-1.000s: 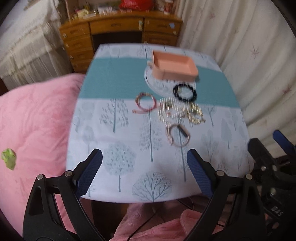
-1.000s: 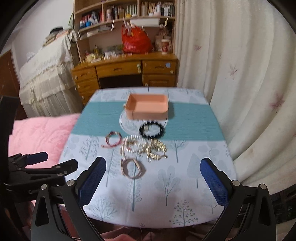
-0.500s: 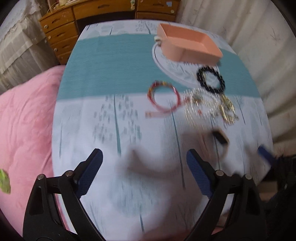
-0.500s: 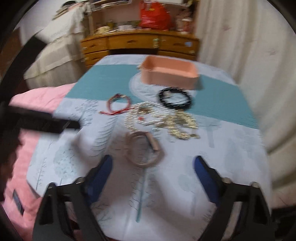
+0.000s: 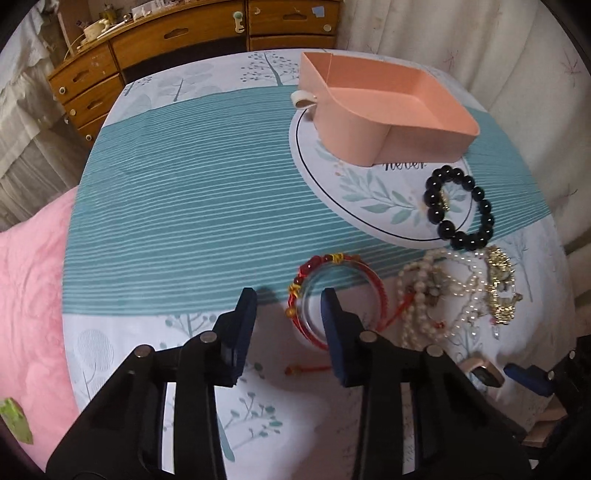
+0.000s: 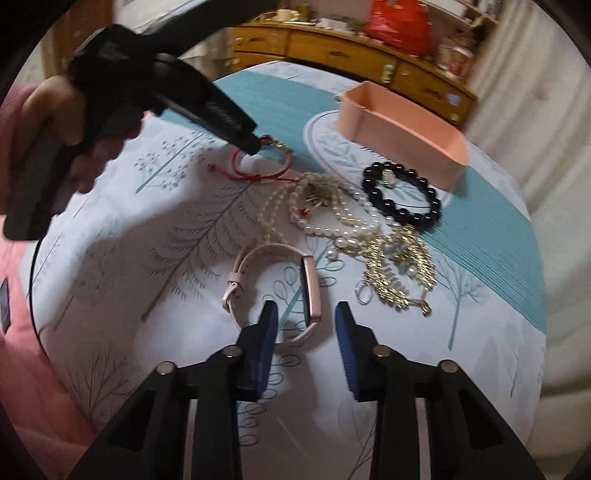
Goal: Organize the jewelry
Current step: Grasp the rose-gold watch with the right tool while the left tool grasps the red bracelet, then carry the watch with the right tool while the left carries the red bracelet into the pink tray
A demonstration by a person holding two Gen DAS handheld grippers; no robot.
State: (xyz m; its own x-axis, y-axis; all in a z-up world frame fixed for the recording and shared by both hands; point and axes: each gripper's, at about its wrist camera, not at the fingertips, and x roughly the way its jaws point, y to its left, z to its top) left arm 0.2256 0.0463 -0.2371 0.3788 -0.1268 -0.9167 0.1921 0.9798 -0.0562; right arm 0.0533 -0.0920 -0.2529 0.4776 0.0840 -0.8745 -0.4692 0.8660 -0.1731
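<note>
My left gripper (image 5: 289,308) is open, low over the cloth, with its right finger inside the red string bracelet (image 5: 334,266) and its left finger outside the ring. My right gripper (image 6: 305,314) is open, its fingers on either side of the near end of the pink watch band (image 6: 275,258). A pearl necklace (image 6: 325,206), a gold chain (image 6: 399,269) and a black bead bracelet (image 6: 402,199) lie beyond. The empty pink box (image 5: 388,110) stands at the far side. The left gripper also shows in the right wrist view (image 6: 255,147), at the red bracelet (image 6: 264,166).
A white round mat (image 5: 369,192) lies under the pink box on the tree-print tablecloth (image 5: 184,184). A pink quilt (image 5: 29,295) lies left of the table. A wooden dresser (image 5: 184,33) stands behind, and curtains hang at the right.
Both grippers have moved forward and down to the table and their jaws have narrowed. The left one now straddles the red bracelet's edge, the right one the pink watch band.
</note>
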